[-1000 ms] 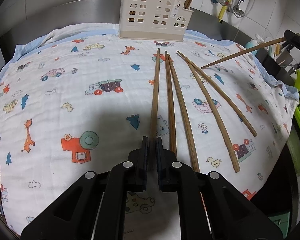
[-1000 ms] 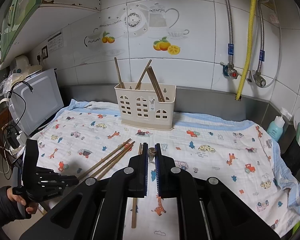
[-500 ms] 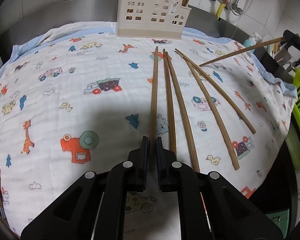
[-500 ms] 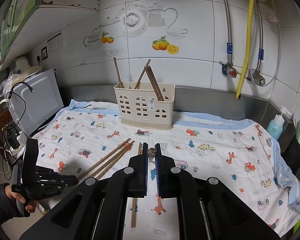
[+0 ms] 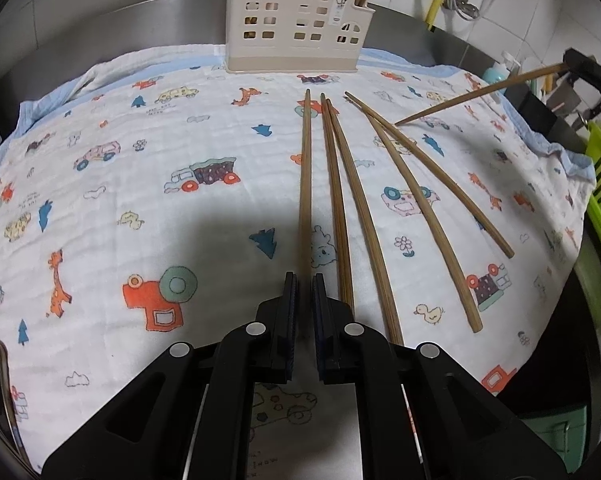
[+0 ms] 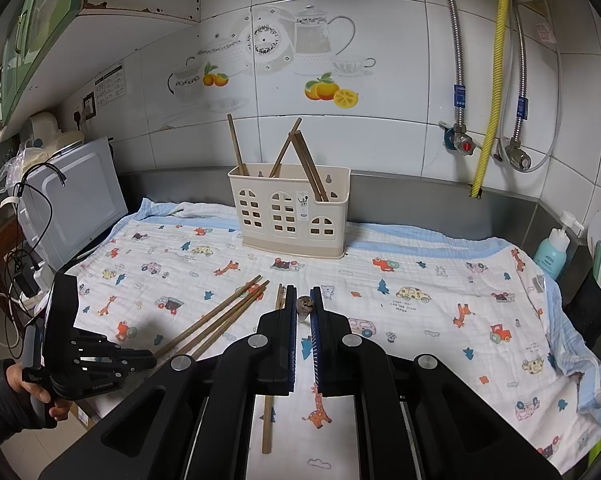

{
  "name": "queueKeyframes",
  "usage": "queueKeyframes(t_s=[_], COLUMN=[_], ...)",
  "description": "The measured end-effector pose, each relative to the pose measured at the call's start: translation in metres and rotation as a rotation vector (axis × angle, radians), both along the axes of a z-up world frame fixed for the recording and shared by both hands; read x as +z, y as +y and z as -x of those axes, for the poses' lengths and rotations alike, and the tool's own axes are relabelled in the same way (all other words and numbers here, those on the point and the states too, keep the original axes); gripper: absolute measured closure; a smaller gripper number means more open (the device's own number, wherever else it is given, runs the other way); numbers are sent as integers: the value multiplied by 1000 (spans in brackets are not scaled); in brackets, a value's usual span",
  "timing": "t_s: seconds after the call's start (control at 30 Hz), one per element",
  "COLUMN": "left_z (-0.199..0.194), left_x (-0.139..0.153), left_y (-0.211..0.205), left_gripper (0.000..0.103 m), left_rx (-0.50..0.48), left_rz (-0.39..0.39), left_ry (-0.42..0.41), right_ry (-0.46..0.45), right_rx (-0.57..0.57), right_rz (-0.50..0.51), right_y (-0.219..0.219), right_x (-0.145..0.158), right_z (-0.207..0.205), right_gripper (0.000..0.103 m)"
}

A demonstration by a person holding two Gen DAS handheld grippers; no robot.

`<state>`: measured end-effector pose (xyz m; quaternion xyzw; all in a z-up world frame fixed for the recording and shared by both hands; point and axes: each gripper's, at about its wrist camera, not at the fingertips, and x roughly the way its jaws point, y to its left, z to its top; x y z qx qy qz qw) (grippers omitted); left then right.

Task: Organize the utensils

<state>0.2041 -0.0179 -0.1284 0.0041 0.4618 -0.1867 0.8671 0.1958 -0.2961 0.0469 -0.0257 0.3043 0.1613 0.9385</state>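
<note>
Little has moved since a second ago: the left gripper point(image 5: 304, 280) has eased slightly toward the cream utensil holder point(image 5: 296, 24), which now sits a bit lower and larger in its view, while the right gripper point(image 6: 303, 300) is almost where it was. The left gripper's jaws are nearly closed around the near end of the leftmost chopstick point(image 5: 305, 176), which lies on the printed cloth point(image 5: 120, 168) and runs straight away toward the holder; whether the pads actually press it cannot be told. Just to its right lie two more chopsticks point(image 5: 340, 200) close together, and further right another two point(image 5: 416, 196) fan outward, all flat on the cloth. The right gripper is clenched on a single chopstick point(image 5: 476, 94), seen from the left wrist as a stick raised above the cloth, slanting down from the upper right with its tip near the far ends of the outer pair; in the right wrist view only its butt end point(image 6: 303, 305) shows between the narrow-set fingers. From that view the holder point(image 6: 288, 208) stands upright at the back of the cloth against the steel backsplash, with several chopsticks point(image 6: 300, 160) leaning inside it. The left gripper point(image 6: 140, 360) appears at lower left, held in a person's hand point(image 6: 40, 392), at the ends of the loose chopsticks.
</note>
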Motion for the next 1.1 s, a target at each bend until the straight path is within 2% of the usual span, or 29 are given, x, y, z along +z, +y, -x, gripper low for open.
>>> queueKeyframes(t_s=[0.17,0.3,0.83,0.9,0.93,0.97,1.0,1.07,1.1], left_z=[3,2,2,3,3,5,8,12,12], left_x=[-1,-1,-1,-1,0,2,4,5,5], left_y=[-2,4,6,5,5,3,1,-2,-1], left_gripper=[94,94,94,86,71,48,39,36,36], left_rx=[0,8,-1,-13,-21,-25,-20,-11,-15], left_rz=[-14,27,44,56,68,74,58,16,24], left_ry=[-21,-5,-5,-2,-2,-12,-34,-66,-60], right_ry=[0,0,3,3,3,3,4,3,4], right_rx=[-1,0,-2,-2,-3,-3,-3,-2,-1], right_rz=[0,-1,-3,-1,-3,-6,-5,-1,-1], right_y=[0,0,-2,-1,-2,-2,-2,-2,-2], right_x=[0,-1,-4,-4,-4,-4,-4,-4,-4], right_z=[0,0,2,3,2,3,2,3,3], right_gripper=[96,96,96,96,96,96,96,96,96])
